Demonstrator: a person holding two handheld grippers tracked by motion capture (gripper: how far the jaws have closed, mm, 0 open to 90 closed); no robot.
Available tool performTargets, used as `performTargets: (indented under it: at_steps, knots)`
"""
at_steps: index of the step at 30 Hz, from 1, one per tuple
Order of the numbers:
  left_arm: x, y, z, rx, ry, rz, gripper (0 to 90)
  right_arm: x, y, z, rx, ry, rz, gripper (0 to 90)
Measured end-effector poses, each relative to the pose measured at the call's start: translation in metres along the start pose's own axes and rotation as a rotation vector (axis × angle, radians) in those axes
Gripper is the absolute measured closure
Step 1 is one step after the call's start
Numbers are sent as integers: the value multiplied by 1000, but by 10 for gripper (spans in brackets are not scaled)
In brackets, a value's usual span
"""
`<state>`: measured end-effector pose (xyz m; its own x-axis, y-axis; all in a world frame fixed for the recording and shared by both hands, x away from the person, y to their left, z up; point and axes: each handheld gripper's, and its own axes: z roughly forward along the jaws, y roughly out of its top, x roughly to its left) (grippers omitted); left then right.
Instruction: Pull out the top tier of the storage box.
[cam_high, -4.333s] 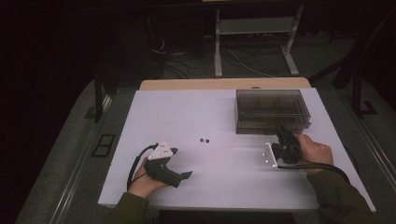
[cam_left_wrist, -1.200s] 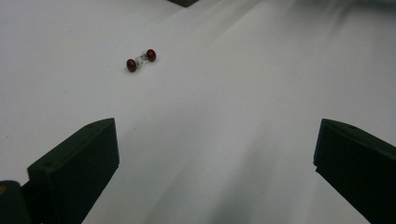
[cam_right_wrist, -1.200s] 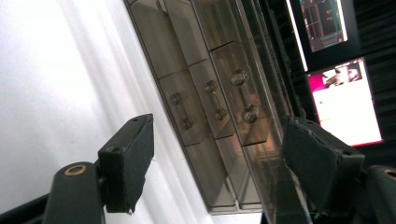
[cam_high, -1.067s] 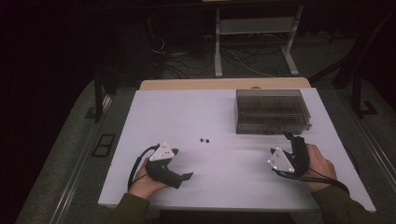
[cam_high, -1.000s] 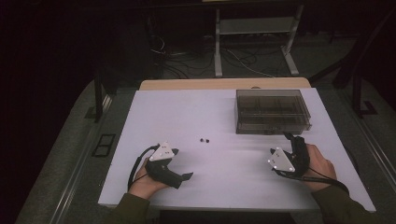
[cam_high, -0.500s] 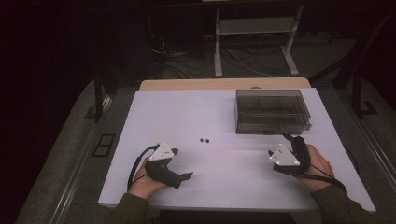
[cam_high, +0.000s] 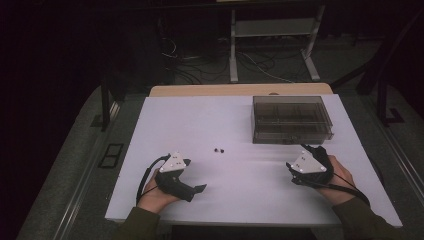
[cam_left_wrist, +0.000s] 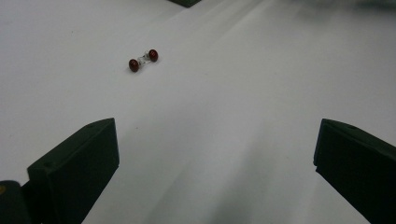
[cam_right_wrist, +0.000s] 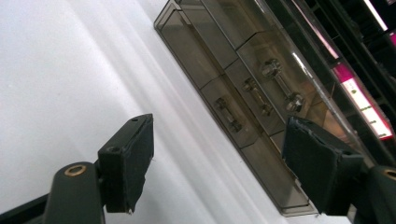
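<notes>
A small part with two dark red beads joined by a clear middle (cam_left_wrist: 143, 59) lies on the white table (cam_high: 235, 125), also seen as two dark dots (cam_high: 218, 150) at the table's centre. My left gripper (cam_left_wrist: 215, 154) points at it from a short way off, jaws wide open and empty; it rests near the front left (cam_high: 192, 186). My right gripper (cam_right_wrist: 217, 154) is open and empty, rolled sideways, facing the smoky clear compartment box (cam_right_wrist: 243, 93). The box (cam_high: 291, 120) stands at the back right, just beyond the right gripper (cam_high: 306, 154).
Inside the box (cam_right_wrist: 280, 84), small glass-bodied parts with metal ends lie in separate compartments. A wooden strip (cam_high: 240, 90) edges the table's far side. Beyond it are a metal stand (cam_high: 272, 30) and floor cables (cam_high: 200, 65).
The right gripper drew back toward the person, then shifted slightly forward and rolled toward the box. The left gripper and the beaded part have not moved.
</notes>
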<state>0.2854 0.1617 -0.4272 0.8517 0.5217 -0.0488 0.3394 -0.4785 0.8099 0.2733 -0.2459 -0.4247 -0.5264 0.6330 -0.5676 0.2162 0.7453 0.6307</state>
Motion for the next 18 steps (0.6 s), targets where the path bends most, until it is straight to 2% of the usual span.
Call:
performTargets:
  at_steps: [6, 7, 8, 9, 18]
  knots:
    - [0, 0, 0, 4, -3, -1, 0, -4, -1, 0, -3, 34, 47, 247]
    - [0, 0, 0, 2, -2, -2, 0, -5, -1, 1, -3, 52, 74, 247]
    - [0, 0, 0, 1, -1, -3, 0, -5, -1, 1, -3, 52, 74, 247]
    - [0, 0, 0, -1, -1, 0, 0, -6, -1, 1, -5, 71, 96, 247]
    - [-1, 0, 1, 2, -3, 0, 0, -9, -3, 2, 1, 117, 151, 247]
